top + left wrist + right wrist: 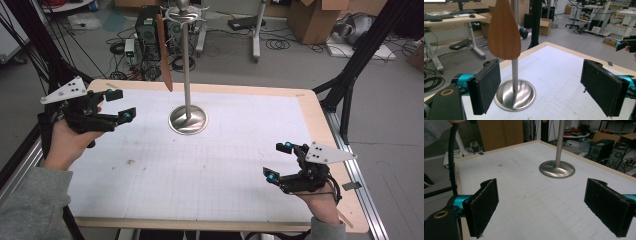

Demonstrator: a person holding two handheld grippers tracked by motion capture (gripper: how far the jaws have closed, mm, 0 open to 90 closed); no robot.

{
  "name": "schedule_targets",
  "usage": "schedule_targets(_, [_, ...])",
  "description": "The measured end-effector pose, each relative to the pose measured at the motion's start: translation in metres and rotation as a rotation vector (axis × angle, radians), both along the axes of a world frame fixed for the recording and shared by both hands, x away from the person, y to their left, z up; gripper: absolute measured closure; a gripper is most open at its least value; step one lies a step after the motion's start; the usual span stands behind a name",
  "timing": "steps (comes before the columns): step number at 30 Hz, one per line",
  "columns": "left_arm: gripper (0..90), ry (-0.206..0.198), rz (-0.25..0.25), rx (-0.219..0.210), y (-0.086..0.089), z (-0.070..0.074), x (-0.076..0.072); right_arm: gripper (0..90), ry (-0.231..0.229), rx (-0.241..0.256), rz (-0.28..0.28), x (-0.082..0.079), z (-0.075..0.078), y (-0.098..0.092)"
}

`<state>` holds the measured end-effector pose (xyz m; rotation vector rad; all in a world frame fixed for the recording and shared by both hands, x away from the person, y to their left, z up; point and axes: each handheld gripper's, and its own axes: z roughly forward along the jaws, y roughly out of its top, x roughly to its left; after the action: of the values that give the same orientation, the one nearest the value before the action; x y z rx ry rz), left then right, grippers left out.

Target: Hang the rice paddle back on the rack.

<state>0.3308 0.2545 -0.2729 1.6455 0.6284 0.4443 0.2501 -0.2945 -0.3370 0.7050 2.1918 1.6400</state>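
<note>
A metal stand (188, 117) with a round base and tall pole rises from the table's far middle. A wooden spatula (165, 52) hangs from its top hooks, blade down. In the left gripper view the spatula blade (504, 30) hangs in front of the pole, above the stand base (515, 94). My left gripper (118, 106) is held at the far left, open, facing the stand with nothing between its jaws. My right gripper (279, 161) is low at the near right, open and empty. The right gripper view looks across the table at the stand base (557, 169).
The table (310, 107) has a white gridded mat with a wooden border. Black frame legs (350, 75) stand at the right, and computer cases and cables (145, 35) lie on the floor behind. The other gripper (625, 45) appears far right in the left gripper view.
</note>
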Motion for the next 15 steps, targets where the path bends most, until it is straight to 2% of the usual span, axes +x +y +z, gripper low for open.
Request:
schedule_targets(10, [16.5, 0.004, 0.012, 0.003, 0.009, -0.024, -0.014, 11.0, 0.002, 0.009, 0.001, 0.005, 0.0, 0.005])
schedule_targets(15, [16.5, 0.011, 0.019, -0.019, 0.012, -0.035, -0.019, 11.0, -0.008, 0.016, 0.007, 0.007, 0.001, 0.007])
